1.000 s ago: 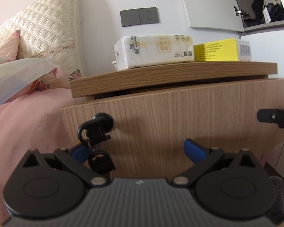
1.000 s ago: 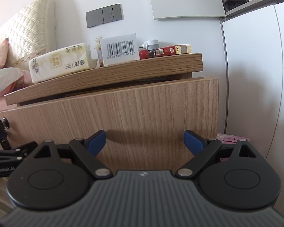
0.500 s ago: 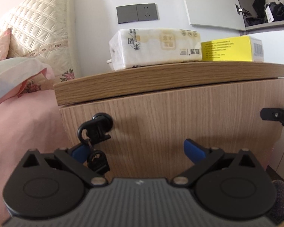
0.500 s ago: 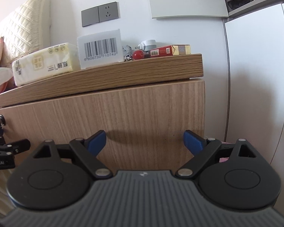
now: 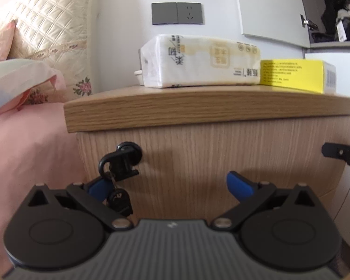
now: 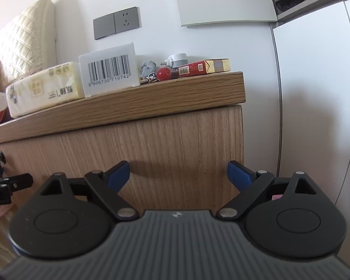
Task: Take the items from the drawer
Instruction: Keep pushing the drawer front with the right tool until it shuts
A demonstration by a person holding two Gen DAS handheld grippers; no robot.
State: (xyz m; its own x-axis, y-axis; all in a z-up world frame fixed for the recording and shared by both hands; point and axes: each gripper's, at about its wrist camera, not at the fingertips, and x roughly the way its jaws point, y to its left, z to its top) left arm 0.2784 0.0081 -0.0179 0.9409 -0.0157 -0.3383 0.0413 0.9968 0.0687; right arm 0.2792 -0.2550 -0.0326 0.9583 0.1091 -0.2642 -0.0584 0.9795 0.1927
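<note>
On the far left lies the bed [image 5: 23, 140], then the nightstand, its drawer front [image 5: 210, 158] flush under the tabletop [image 5: 198, 107]. A key [image 5: 119, 163] with a dangling spare sits in the lock at the drawer's left end. The left hand-held gripper [image 5: 168, 185] faces it spread wide and empty, its left fingertip just beside the key. Further right, the right hand-held gripper [image 6: 178, 175] is likewise wide and empty. The drawer looks shut, its items hidden; opening it seems next, probably by pulling the key.
</note>
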